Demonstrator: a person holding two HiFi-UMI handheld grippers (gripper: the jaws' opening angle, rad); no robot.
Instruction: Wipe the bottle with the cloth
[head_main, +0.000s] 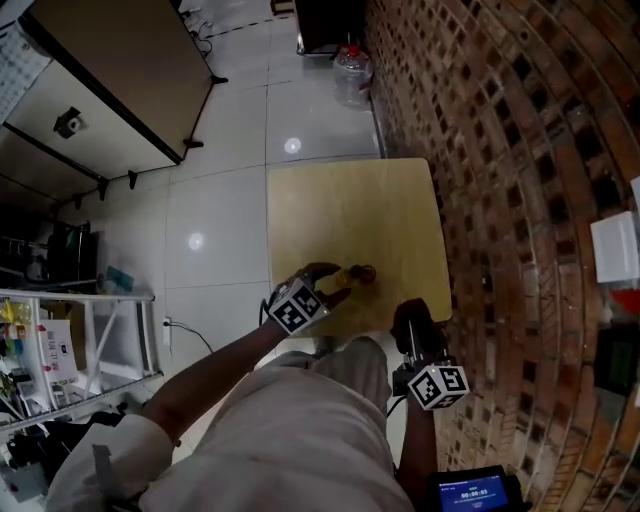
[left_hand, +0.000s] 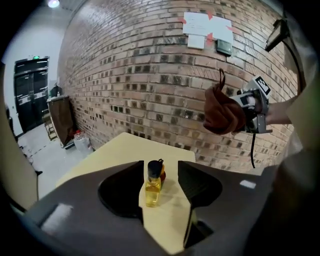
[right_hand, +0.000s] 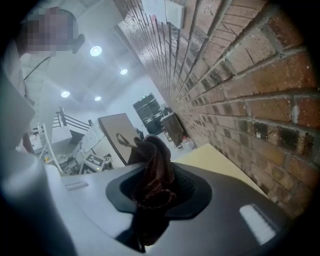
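So the left gripper (left_hand: 161, 170) is tilted down over the light wood table (head_main: 350, 200) with its jaws spread apart. The little bottle (left_hand: 153, 187) (yellow liquid, black cap) stands upright on the table right between them. It sits closer to the left jaw, and there's a clear gap on the right side, so nothing is squeezing it. There's a small dark-red thing just behind the bottle, but I honestly can't make out what it is.

The right gripper (right_hand: 157, 192) is clamped on the brown cloth (right_hand: 152, 170), which is bunched up and sticks out past the jaws. It's held up in the air to the right of the bottle, well apart from it, near the brick wall (left_hand: 150, 75) that runs along the table's right side.
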